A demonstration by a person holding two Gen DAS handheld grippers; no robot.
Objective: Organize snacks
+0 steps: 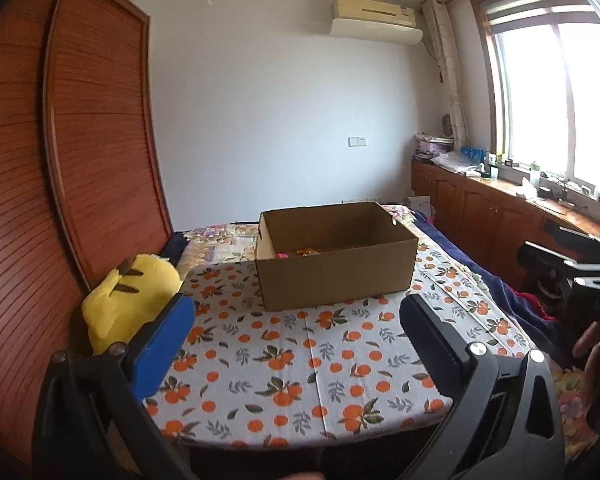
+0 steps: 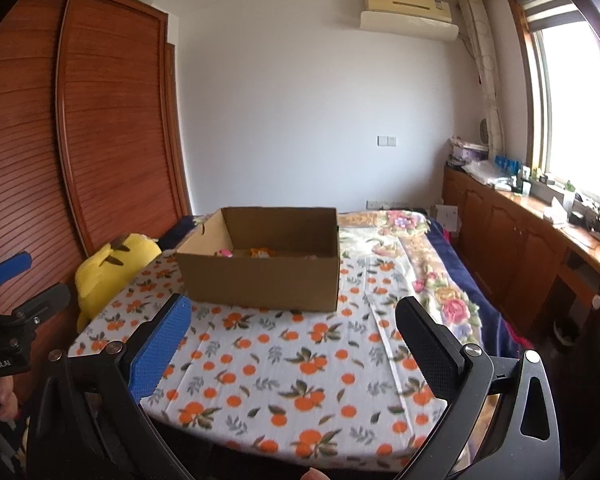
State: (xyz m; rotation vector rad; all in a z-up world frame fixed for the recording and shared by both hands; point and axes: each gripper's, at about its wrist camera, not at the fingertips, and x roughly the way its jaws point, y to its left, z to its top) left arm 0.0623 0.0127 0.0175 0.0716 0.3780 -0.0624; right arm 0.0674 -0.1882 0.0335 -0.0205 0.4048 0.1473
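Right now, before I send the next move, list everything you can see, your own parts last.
cardboard box: one, brown, open, on the orange-print cloth.
snacks: a few, pink and orange, inside the box; count unclear.
orange-print cloth: one, white with oranges, over the table.
plush toy: one, yellow, left of the table.
wardrobe: one, reddish wood, left wall.
air conditioner: one, cream, high on wall.
cabinet: one, wood, cluttered, under window.
left tongs: open, empty.
right tongs: open, empty.

Left gripper (image 1: 296, 320) and right gripper (image 2: 292, 320) both gape wide, holding nothing.
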